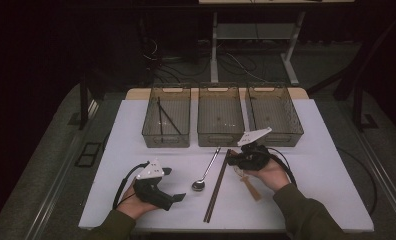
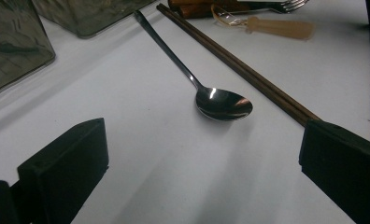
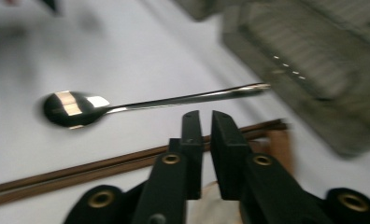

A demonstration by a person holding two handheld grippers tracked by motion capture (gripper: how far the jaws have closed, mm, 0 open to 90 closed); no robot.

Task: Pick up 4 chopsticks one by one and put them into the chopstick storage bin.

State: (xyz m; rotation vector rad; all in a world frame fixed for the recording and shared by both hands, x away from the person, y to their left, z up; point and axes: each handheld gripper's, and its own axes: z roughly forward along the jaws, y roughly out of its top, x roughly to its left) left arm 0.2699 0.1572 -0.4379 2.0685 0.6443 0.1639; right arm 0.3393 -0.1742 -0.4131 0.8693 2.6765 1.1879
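Observation:
A metal spoon (image 1: 204, 173) (image 2: 223, 103) (image 3: 71, 108) lies in the middle of the white table, its bowl toward the person. Just right of it lies a pair of dark brown chopsticks (image 1: 216, 188) (image 2: 248, 74) (image 3: 80, 170). My right gripper (image 1: 231, 160) (image 3: 205, 116) hovers over the far end of the chopsticks, jaws shut to a thin slit with nothing between them. My left gripper (image 1: 177, 184) (image 2: 202, 140) rests at the lower left, open and empty, pointing toward the spoon's bowl.
Three clear grey baskets stand in a row at the back: the left one (image 1: 166, 136) holds a dark pair of chopsticks (image 1: 164, 118), the middle (image 1: 220, 136) and right (image 1: 276, 136) look empty. A tan tag (image 1: 250, 188) (image 2: 279, 28) and a wooden-handled fork (image 2: 286, 4) lie beside the right hand.

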